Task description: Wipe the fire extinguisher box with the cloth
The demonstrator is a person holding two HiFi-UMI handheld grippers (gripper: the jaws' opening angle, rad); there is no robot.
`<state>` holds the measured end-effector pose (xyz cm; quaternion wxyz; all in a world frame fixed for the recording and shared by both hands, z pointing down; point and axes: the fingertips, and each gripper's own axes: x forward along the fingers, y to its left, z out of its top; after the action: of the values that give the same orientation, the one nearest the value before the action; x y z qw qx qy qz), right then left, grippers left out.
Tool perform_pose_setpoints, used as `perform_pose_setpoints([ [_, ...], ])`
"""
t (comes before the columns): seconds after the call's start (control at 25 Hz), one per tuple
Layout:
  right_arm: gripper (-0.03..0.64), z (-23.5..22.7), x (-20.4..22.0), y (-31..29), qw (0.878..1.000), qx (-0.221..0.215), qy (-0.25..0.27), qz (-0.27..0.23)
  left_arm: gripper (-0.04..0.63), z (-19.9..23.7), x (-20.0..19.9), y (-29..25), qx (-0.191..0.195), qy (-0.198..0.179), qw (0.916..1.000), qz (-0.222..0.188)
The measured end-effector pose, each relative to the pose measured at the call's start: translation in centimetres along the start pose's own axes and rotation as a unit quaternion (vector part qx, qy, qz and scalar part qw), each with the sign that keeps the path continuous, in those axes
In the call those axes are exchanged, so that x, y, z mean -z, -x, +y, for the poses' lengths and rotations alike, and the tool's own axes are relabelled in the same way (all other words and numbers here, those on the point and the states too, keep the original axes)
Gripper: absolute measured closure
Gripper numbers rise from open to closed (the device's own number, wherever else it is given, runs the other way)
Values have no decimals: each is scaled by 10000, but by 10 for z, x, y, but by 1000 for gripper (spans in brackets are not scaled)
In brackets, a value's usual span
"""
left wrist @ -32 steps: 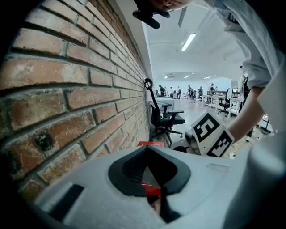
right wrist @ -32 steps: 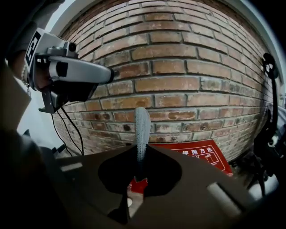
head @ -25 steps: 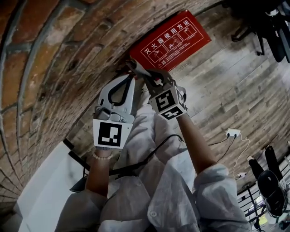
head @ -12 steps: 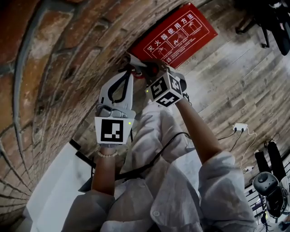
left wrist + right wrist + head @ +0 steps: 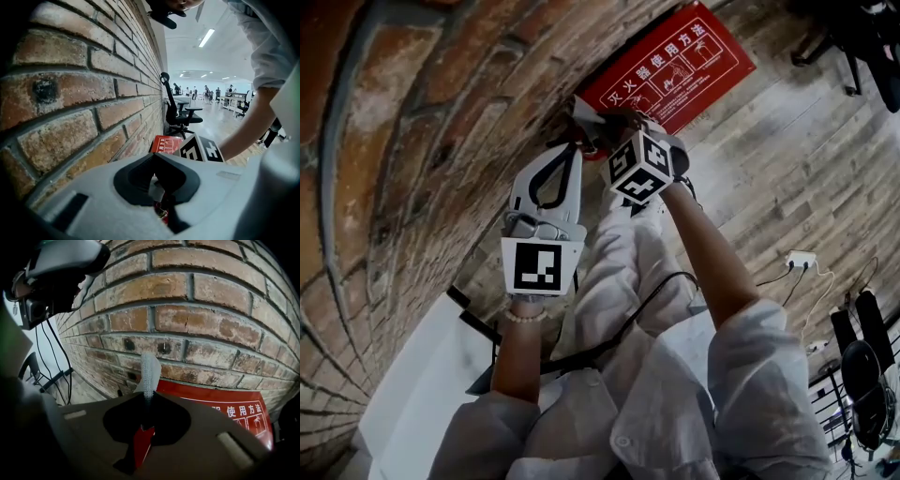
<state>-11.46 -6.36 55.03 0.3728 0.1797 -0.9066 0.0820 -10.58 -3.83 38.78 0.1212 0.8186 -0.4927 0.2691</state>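
Cloth reaches the box corner

The red box (image 5: 675,66) sits on the floor (image 5: 787,187) against the brick wall (image 5: 422,141). We have edged our right gripper (image 5: 146,404), clenched on the cloth (image 5: 149,369), up to its corner, so wiping can begin. Our left gripper (image 5: 574,148) waits alongside, jaws together.

Tally: 2 grippers, the left gripper (image 5: 161,192) and right gripper (image 5: 146,397); 2 marker cubes (image 5: 534,267), 1 per gripper; 1 cloth (image 5: 150,366); 1 fire extinguisher box (image 5: 675,66); 1 brick wall (image 5: 422,141); 1 power strip (image 5: 800,259); 1 bead bracelet (image 5: 517,318)
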Motion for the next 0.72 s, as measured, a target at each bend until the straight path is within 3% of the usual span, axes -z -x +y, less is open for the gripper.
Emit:
perform_pose_setpoints([
  [0.28, 597, -1, 13, -11, 9994, 51, 203, 274, 597, 3, -1, -8, 43, -89, 9999, -64],
  [0.72, 597, -5, 17, -12, 9997, -33, 159, 201, 597, -4, 0, -21, 166, -99, 9998, -46],
])
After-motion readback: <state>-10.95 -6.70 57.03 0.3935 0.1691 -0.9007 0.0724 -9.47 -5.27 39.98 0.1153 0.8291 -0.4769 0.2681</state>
